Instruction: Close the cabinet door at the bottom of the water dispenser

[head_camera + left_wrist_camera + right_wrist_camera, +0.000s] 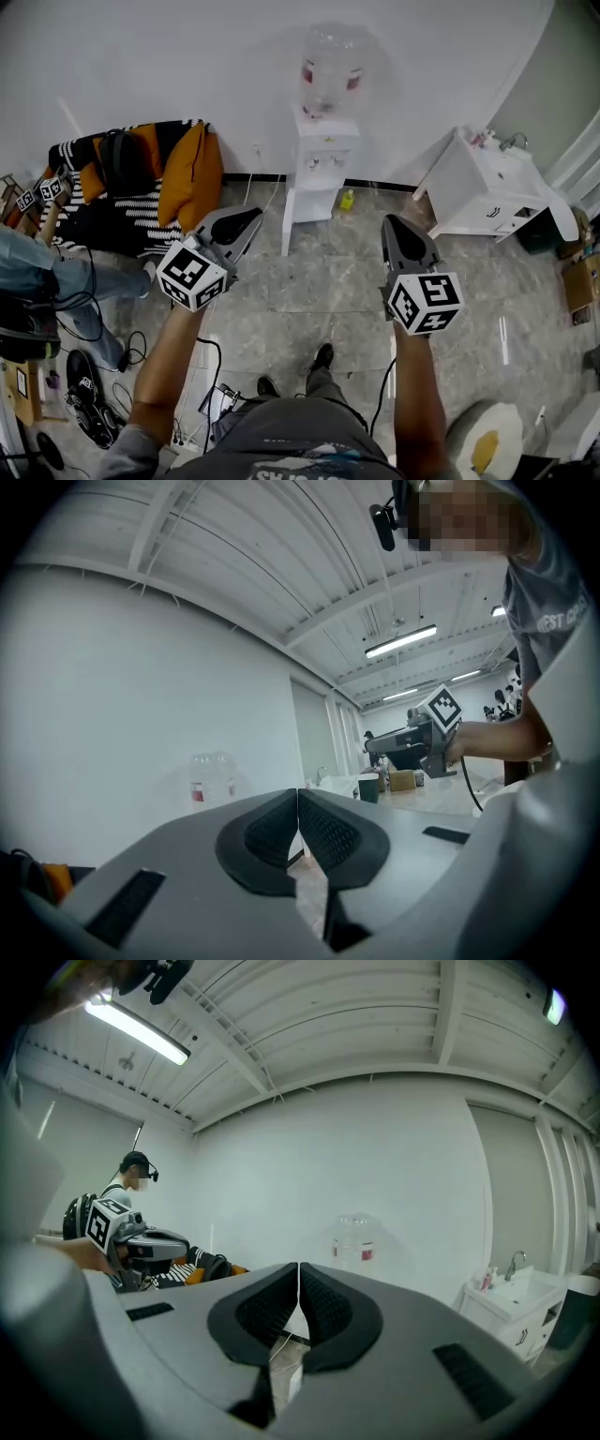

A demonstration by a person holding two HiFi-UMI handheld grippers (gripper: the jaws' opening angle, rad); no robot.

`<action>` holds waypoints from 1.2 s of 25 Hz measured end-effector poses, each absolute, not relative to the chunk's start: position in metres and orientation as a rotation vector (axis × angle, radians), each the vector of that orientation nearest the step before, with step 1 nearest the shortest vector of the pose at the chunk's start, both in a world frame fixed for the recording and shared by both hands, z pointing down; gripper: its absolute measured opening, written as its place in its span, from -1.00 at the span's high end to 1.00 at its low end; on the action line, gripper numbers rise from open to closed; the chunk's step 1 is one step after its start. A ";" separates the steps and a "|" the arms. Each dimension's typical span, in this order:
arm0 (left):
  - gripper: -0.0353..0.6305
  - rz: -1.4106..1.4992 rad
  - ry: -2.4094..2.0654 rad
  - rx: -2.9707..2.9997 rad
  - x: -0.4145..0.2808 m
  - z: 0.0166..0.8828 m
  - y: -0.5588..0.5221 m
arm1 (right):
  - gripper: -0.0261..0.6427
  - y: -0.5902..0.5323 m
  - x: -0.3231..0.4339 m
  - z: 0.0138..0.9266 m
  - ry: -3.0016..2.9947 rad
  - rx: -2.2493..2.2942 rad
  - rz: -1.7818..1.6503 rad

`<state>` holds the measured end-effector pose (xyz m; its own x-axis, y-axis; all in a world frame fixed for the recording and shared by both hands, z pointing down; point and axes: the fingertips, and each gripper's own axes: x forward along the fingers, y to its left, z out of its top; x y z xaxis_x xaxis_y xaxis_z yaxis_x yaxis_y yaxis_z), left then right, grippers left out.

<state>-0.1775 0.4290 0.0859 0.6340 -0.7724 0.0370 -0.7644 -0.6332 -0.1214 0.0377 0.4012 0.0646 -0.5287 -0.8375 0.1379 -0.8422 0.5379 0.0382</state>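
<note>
The person wears a grey short-sleeved T-shirt (291, 445) with pale print, and black shoes (322, 355). The left claw (253, 218) and right claw (390, 221) are 2 grey tapered shells with black ribbed pads (270, 832), each bearing a white cube (192, 274) of black square markers and trailing a black cable (383, 394).

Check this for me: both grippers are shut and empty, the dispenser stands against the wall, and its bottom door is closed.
Wrong on the door: the head view shows the dispenser with its bottom door swung open, not closed. The rest holds: the left gripper and right gripper are shut and empty, and the dispenser stands against the wall.
</note>
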 end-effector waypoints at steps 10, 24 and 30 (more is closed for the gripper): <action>0.84 -0.202 1.433 -2.687 -0.154 0.090 0.360 | 0.83 0.300 0.071 0.078 -2.677 1.368 0.064; 0.84 -0.277 1.628 -2.609 -0.130 0.106 0.286 | 0.83 0.196 0.097 0.102 -2.759 1.208 0.116; 0.84 -0.309 1.647 -2.605 -0.114 0.110 0.259 | 0.83 0.172 0.118 0.105 -2.772 1.212 0.141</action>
